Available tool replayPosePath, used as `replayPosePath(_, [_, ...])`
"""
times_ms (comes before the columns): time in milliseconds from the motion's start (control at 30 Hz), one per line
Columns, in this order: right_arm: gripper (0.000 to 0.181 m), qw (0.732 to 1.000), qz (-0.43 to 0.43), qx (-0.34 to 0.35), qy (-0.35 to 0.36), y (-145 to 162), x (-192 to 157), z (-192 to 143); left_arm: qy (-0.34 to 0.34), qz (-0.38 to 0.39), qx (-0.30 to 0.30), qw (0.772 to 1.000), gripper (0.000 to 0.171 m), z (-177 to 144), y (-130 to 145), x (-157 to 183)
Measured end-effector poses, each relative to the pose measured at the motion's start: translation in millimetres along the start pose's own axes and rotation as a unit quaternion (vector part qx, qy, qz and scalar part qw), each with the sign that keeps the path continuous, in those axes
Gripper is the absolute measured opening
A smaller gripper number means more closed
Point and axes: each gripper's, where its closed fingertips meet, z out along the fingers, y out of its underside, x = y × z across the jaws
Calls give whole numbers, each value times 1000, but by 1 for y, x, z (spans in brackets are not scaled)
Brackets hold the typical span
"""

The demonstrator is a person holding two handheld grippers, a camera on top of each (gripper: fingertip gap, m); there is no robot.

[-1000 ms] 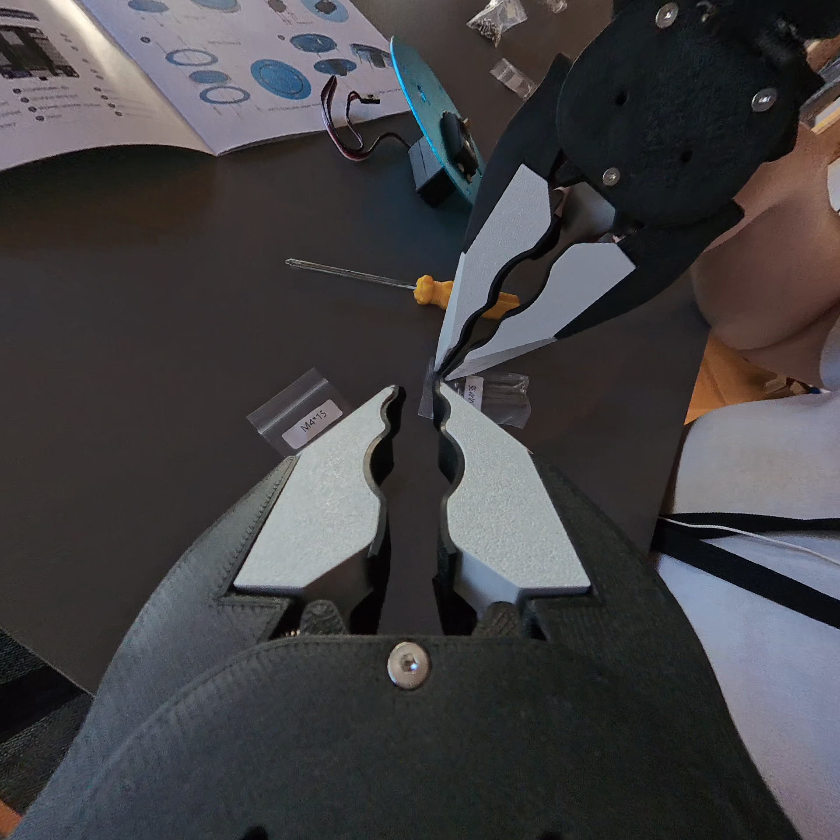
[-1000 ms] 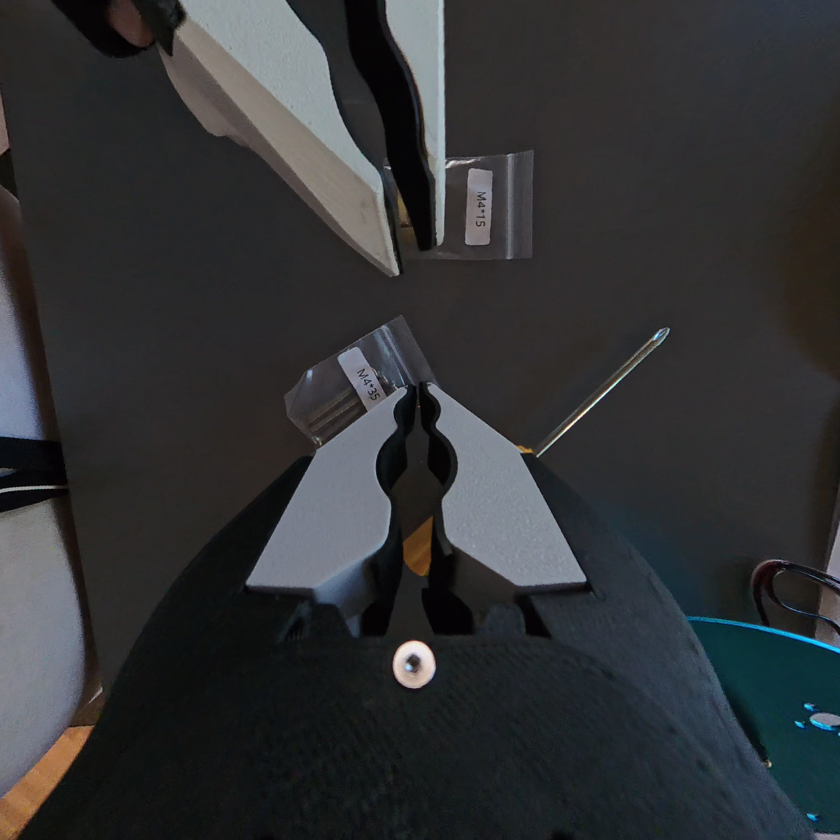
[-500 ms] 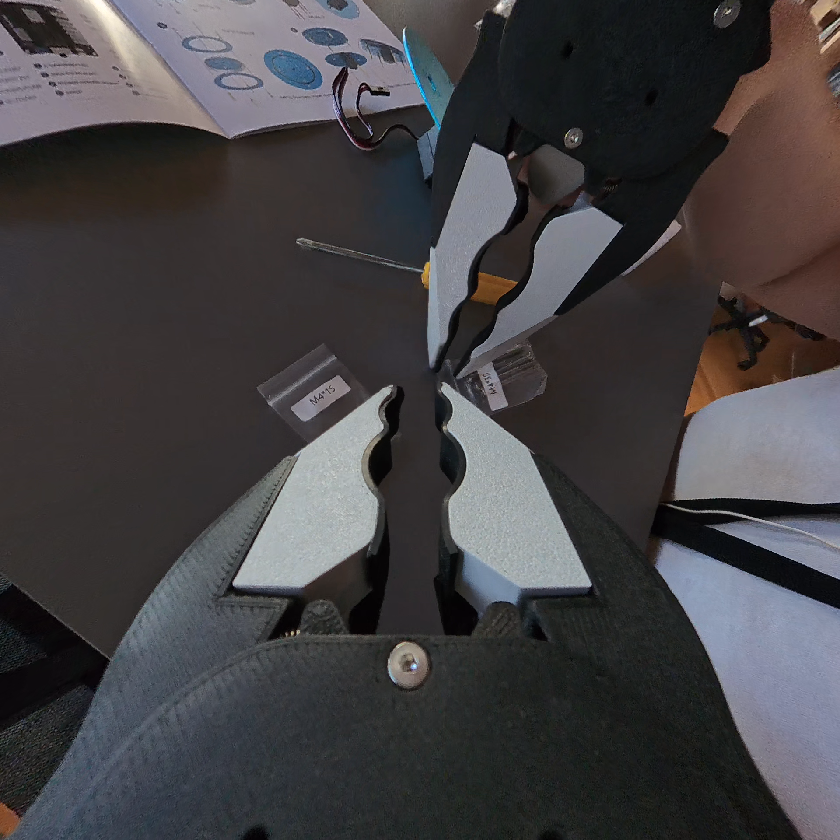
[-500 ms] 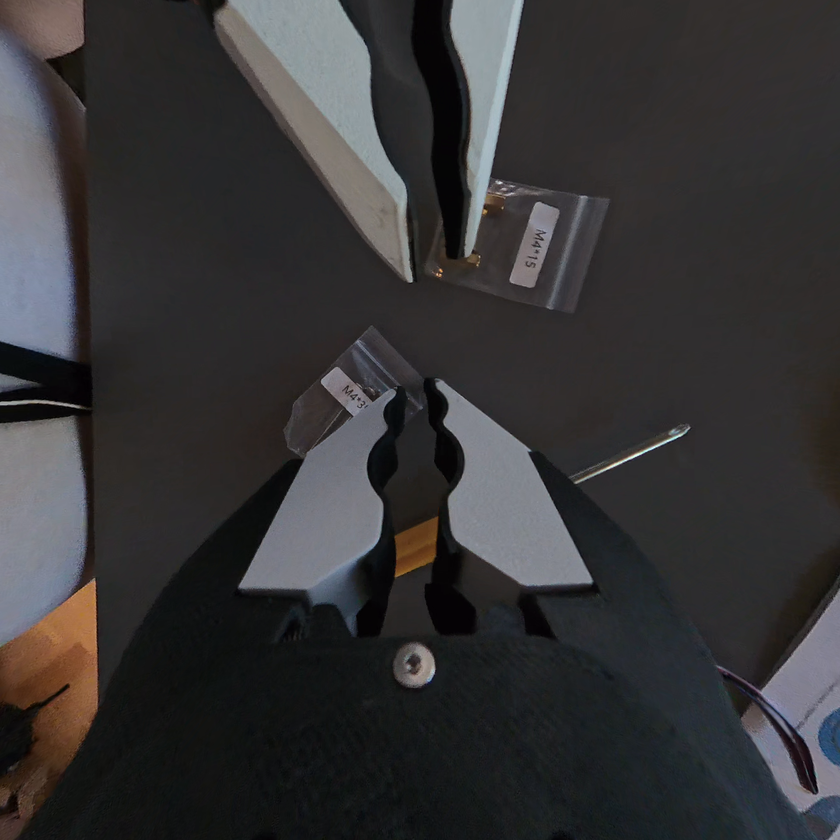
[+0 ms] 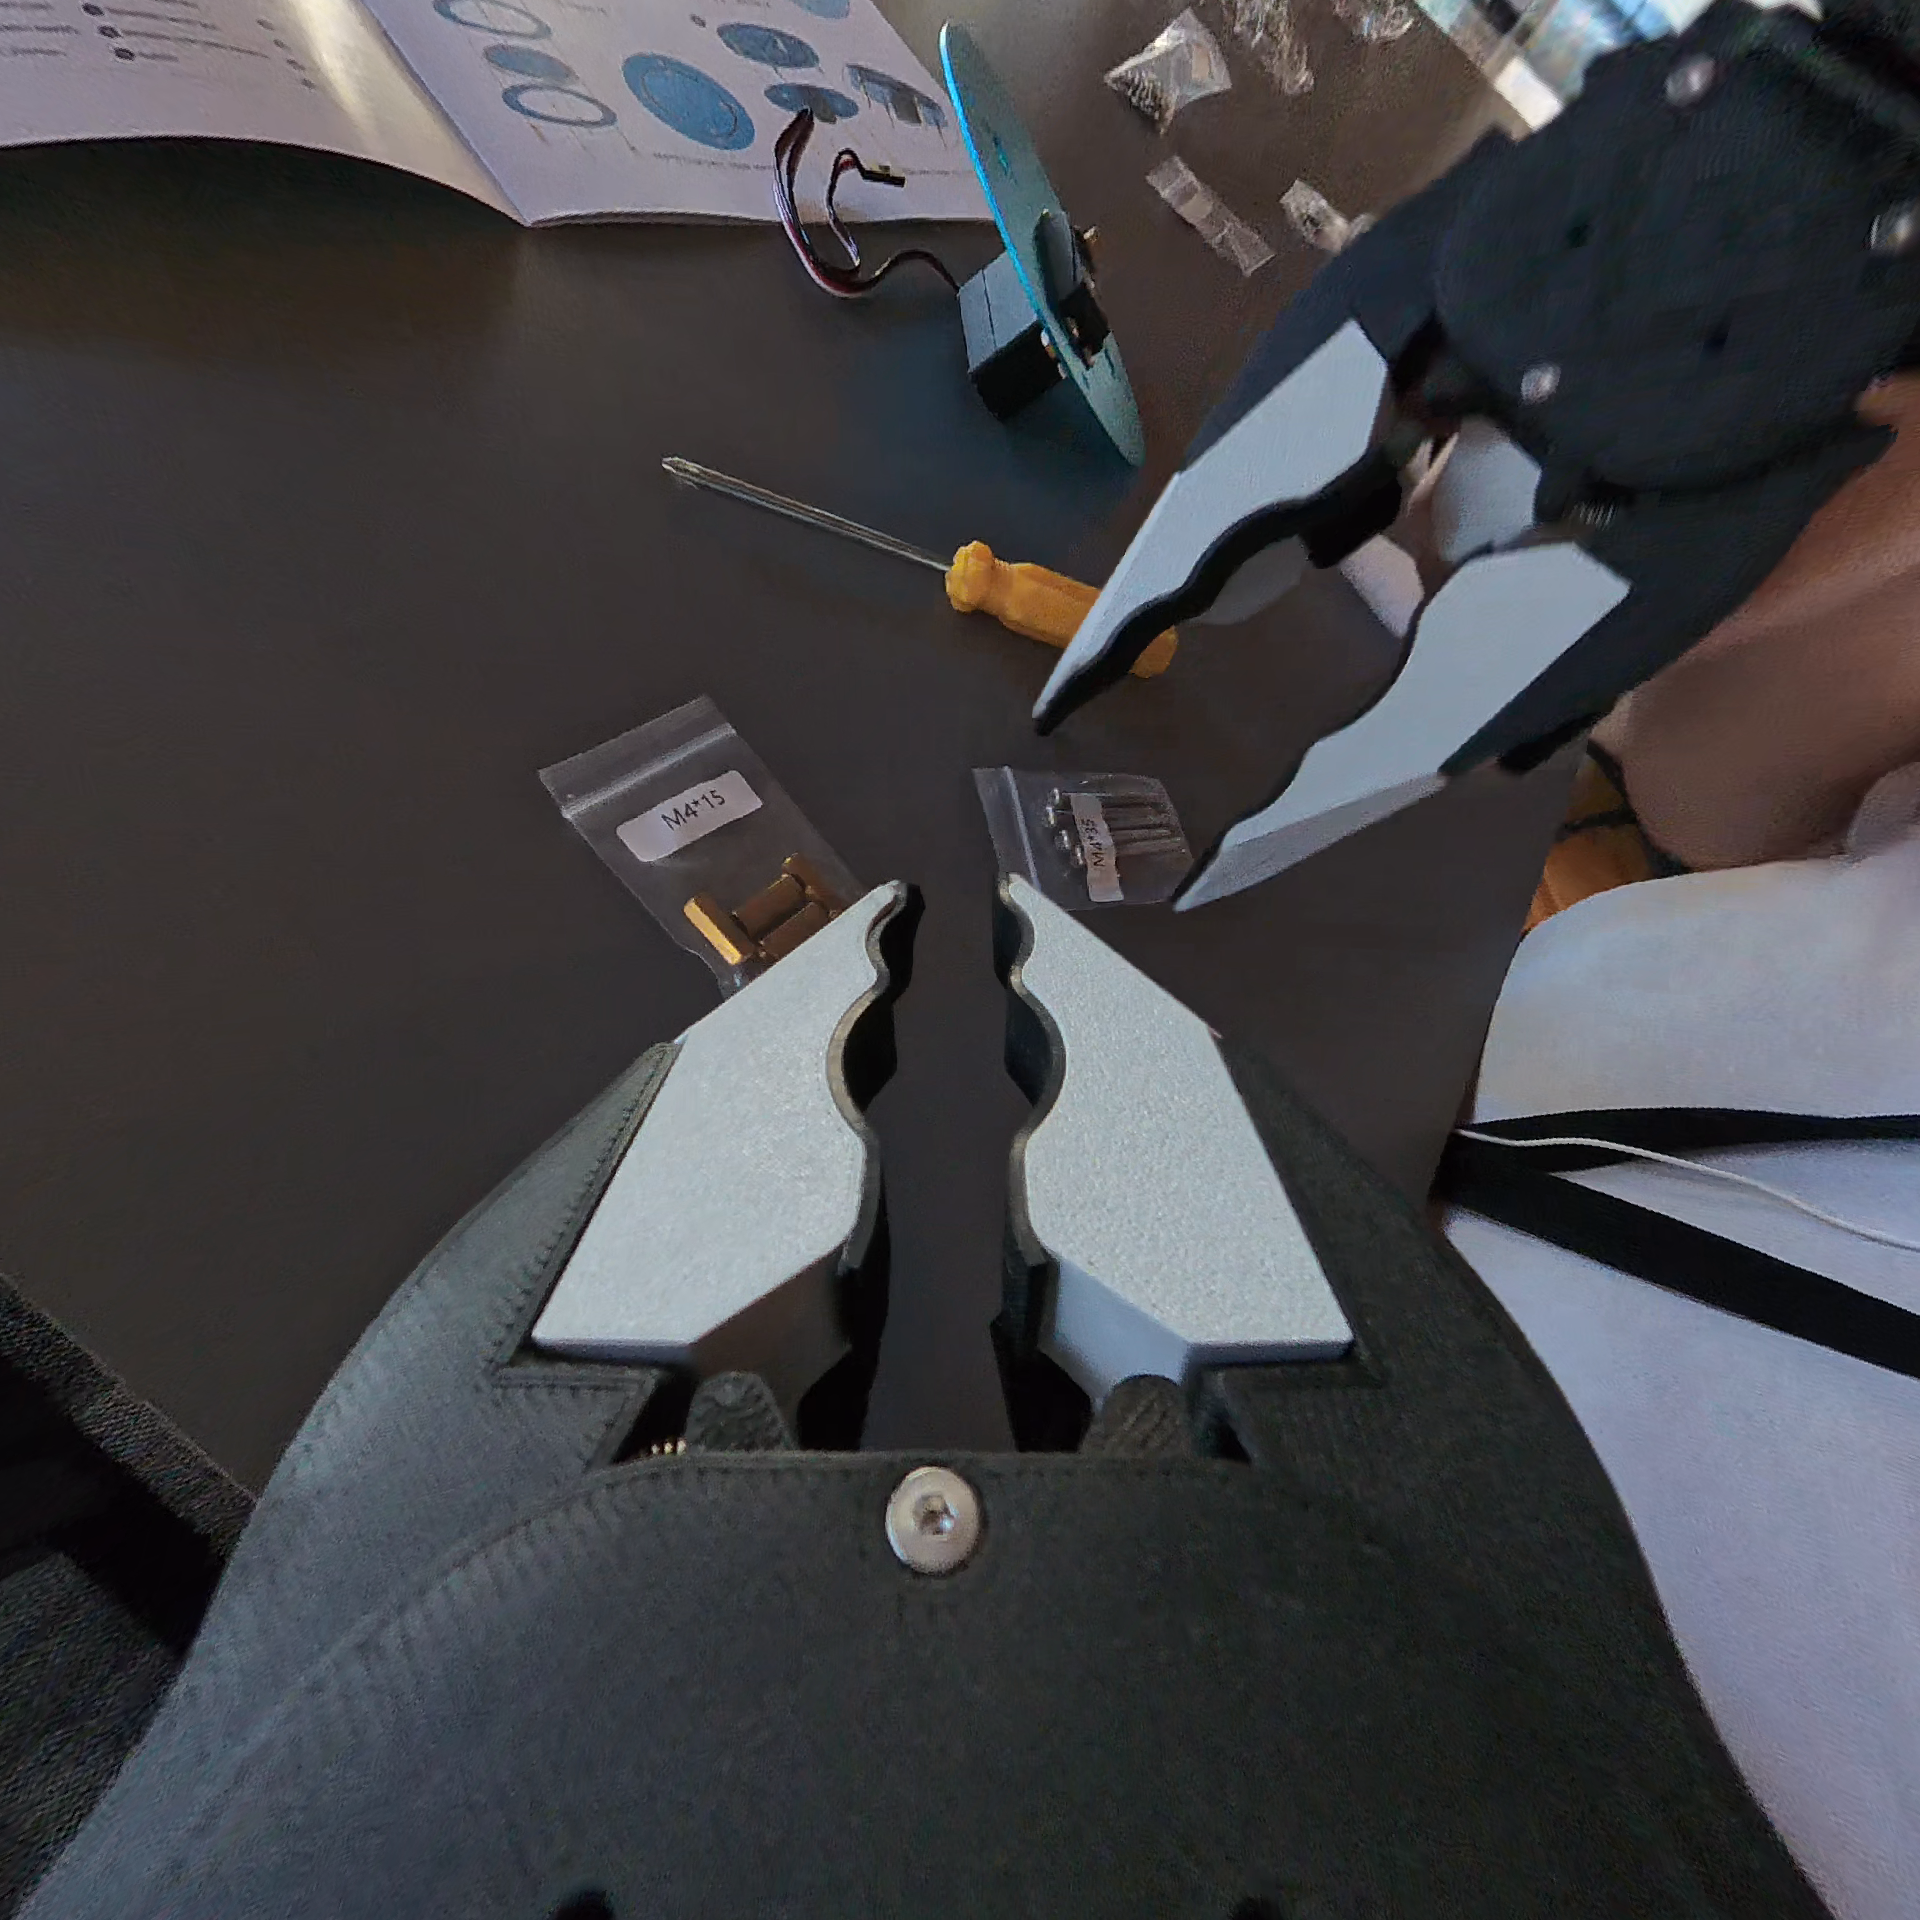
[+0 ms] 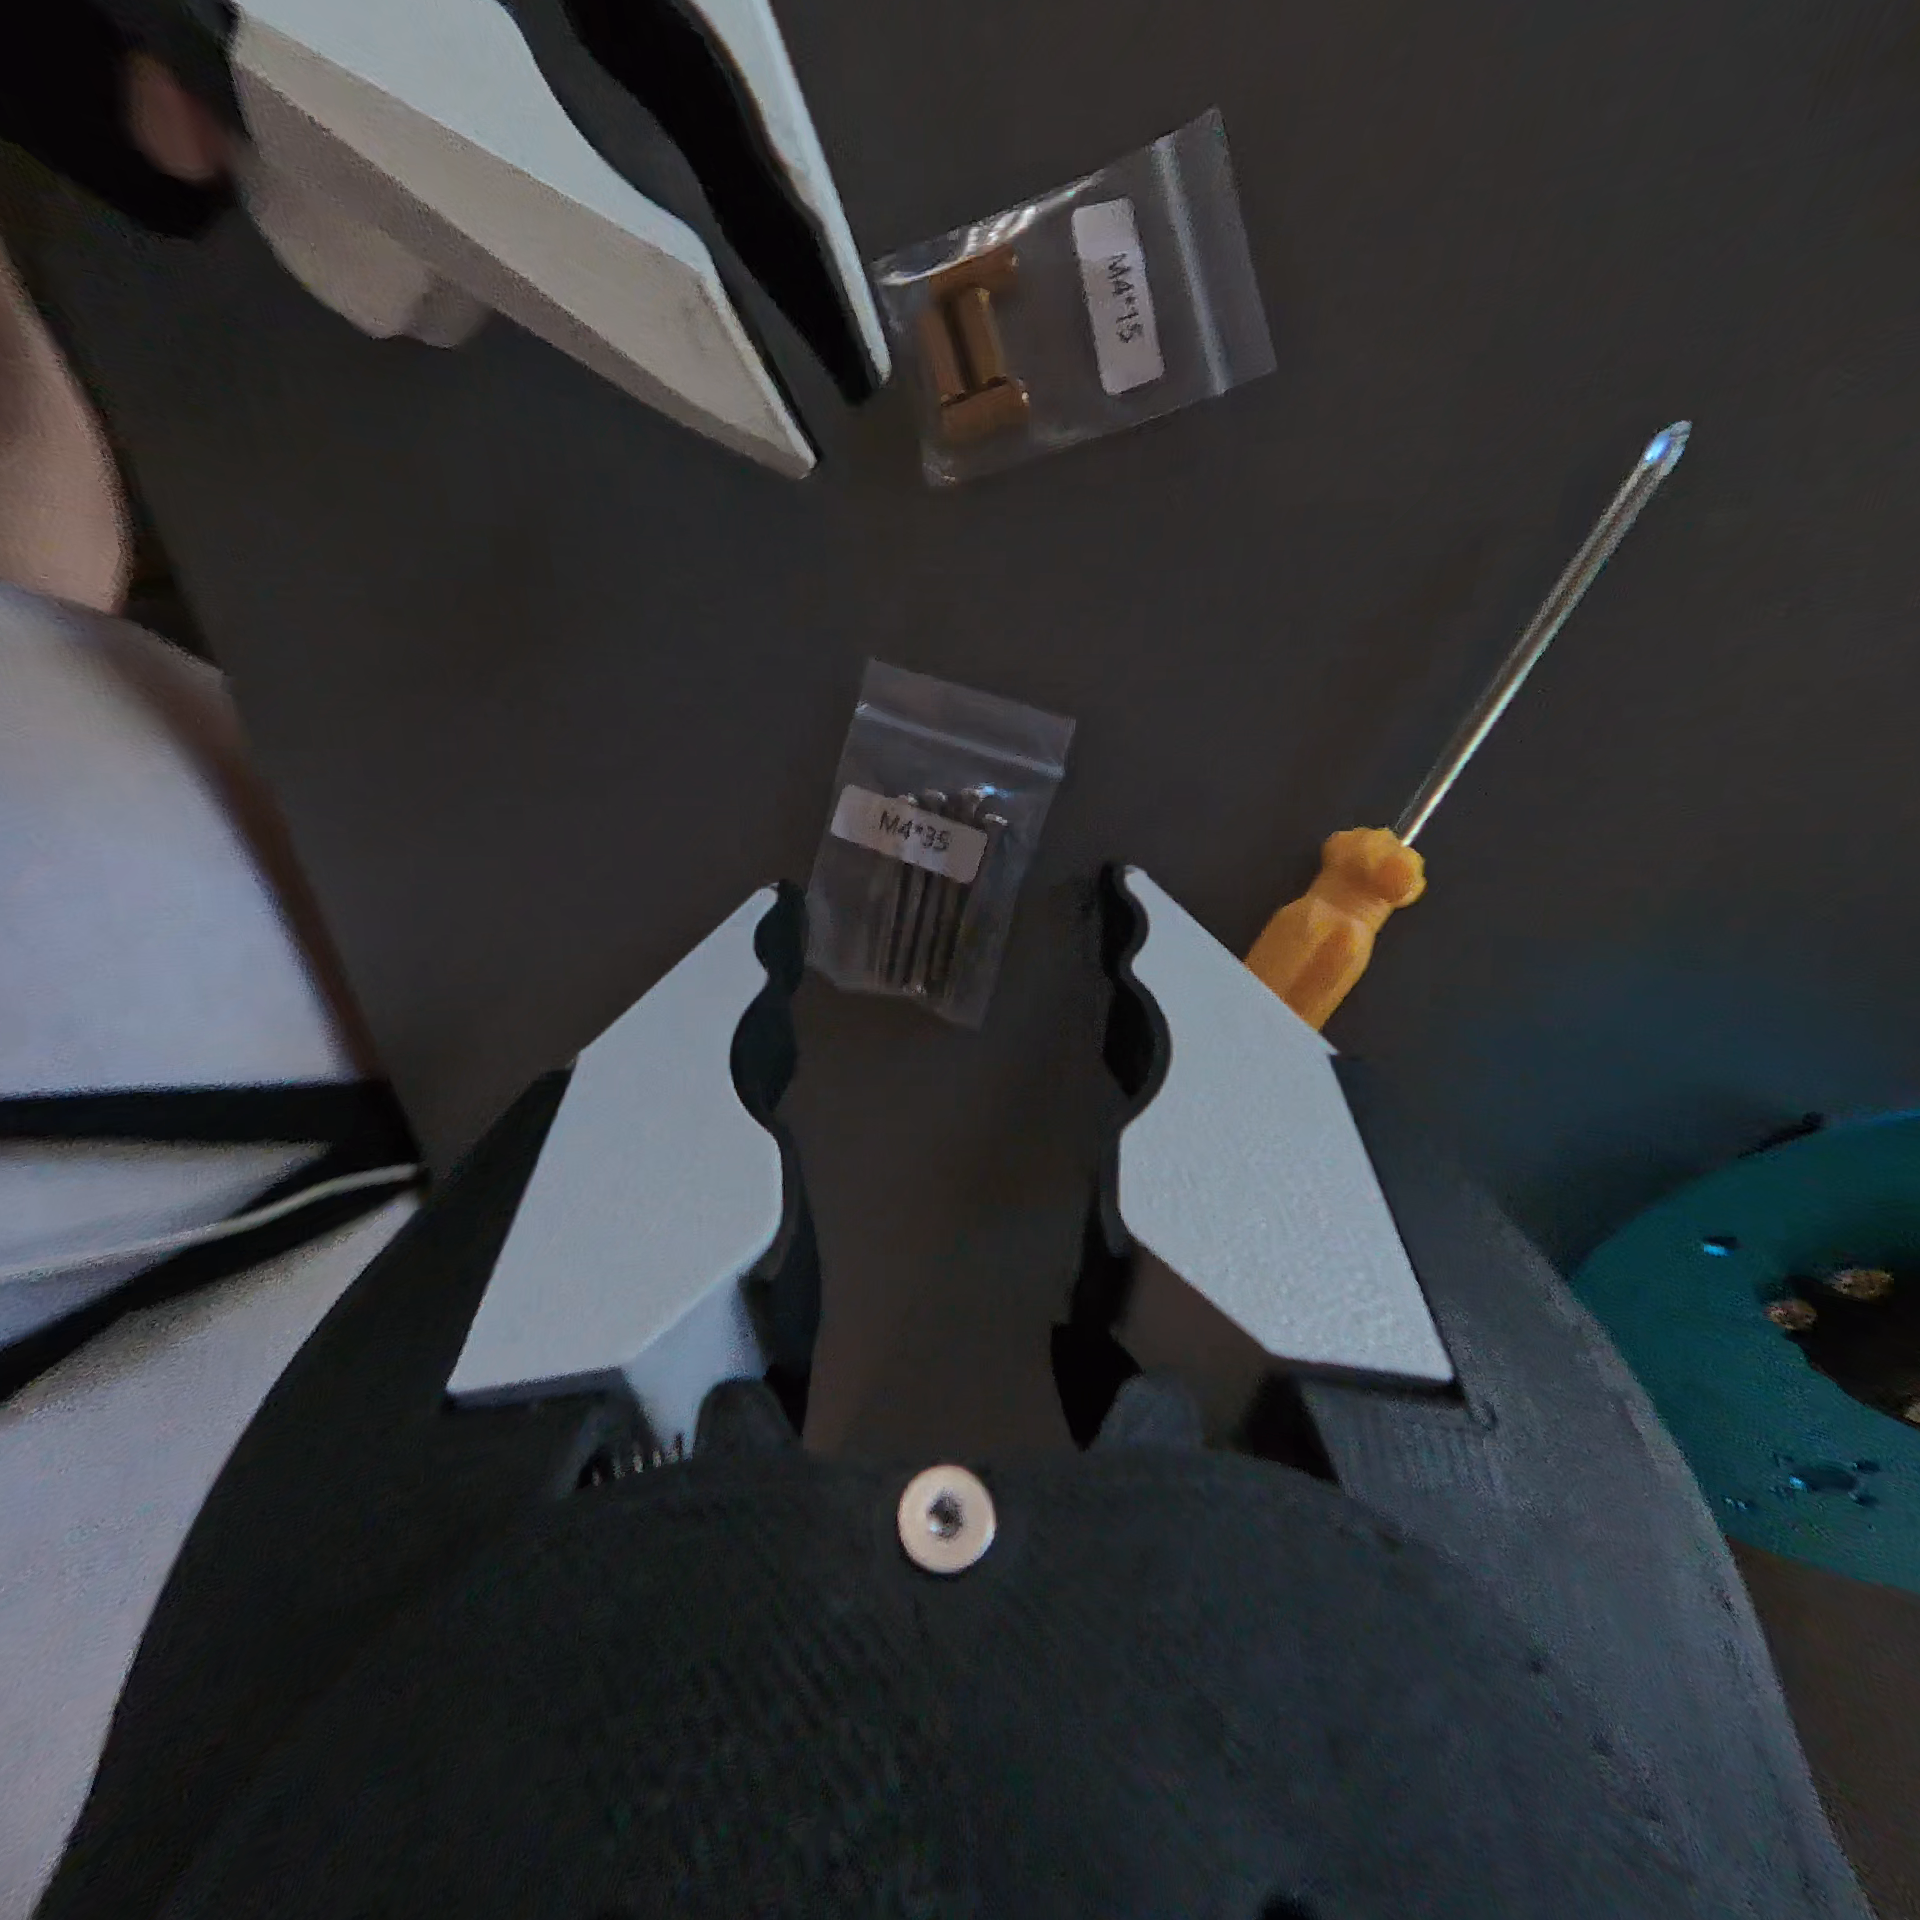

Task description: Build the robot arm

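Note:
My right gripper [image 6: 951, 883] is wide open and empty, hovering over a small clear bag of long steel screws [image 6: 935, 842] that lies flat on the dark table between its tips. The left wrist view shows this bag [image 5: 1091, 836] just below the right gripper [image 5: 1112, 810]. My left gripper [image 5: 953, 894] is slightly open and empty. Its left fingertip is beside a clear bag of brass standoffs [image 5: 717, 862]. In the right wrist view the left gripper [image 6: 842, 426] sits next to that bag [image 6: 1081, 301].
An orange-handled screwdriver [image 5: 1039, 603] lies behind the bags and also shows in the right wrist view [image 6: 1340, 935]. A teal disc with a black servo [image 5: 1039, 260], an open booklet [image 5: 520, 83] and more small bags [image 5: 1174, 73] lie farther back. A person's white shirt [image 5: 1714, 1039] is at the right. The tips of one gripper are about 7 cm away from the tips of the other.
My right gripper was shut on the screw bag; it has opened wide and drawn back, and the bag now lies free on the table. My left gripper pulled back, uncovering the brass standoffs.

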Motion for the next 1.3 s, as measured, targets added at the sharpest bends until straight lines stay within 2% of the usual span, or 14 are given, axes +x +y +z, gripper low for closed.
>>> replayPosePath(67, [54, 999, -8, 16, 45, -4, 0, 4, 1, 2, 1, 1000, 13, 0, -1, 2])
replayPosePath(167, [19, 997, -45, 32, 53, -8, -12, 8, -5, 14, -3, 1000, 13, 2, -3, 2])
replayPosePath(300, [15, 994, -47, 77, 64, -8, -10, 5, 10, -8, -2, 1000, 13, 7, -2, 2])
replayPosePath(467, [14, 969, -99, 173, 145, -15, 1, -14, 108, -92, 21, 990, 16, 13, -4, 23])
replayPosePath(567, [14, 951, -126, 217, 184, -19, 1, -25, 197, -147, 42, 968, 15, 13, -13, 44])
replayPosePath(667, [14, 935, -150, 242, 211, -21, 0, -31, 268, -181, 51, 945, 3, 11, -21, 60])
replayPosePath(833, [17, 933, -155, 264, 188, -17, -7, -27, 224, -145, 21, 963, 0, 25, -15, 59])
replayPosePath(933, [39, 942, -139, 263, 155, -10, -9, -25, 195, -104, -4, 975, 0, 28, -10, 58])
replayPosePath(967, [40, 946, -130, 266, 135, -8, -9, -27, 186, -82, -15, 979, 0, 28, -8, 58])
replayPosePath(1033, [28, 950, -112, 278, 87, -6, -10, -34, 174, -47, -42, 983, 0, 29, -1, 57])
replayPosePath(1100, [24, 954, -91, 282, 40, -5, -11, -38, 173, -51, -53, 982, 0, 30, -1, 56])
replayPosePath(1133, [26, 957, -85, 278, 19, -5, -14, -39, 169, -54, -52, 983, 0, 30, -2, 55])
replayPosePath(1200, [46, 966, -73, 248, -6, -2, -18, -32, 146, -47, -37, 987, 0, 27, -5, 51])
replayPosePath(1300, [49, 976, -74, 205, 16, -2, -15, -18, 96, -38, -26, 994, 0, 19, -3, 39])
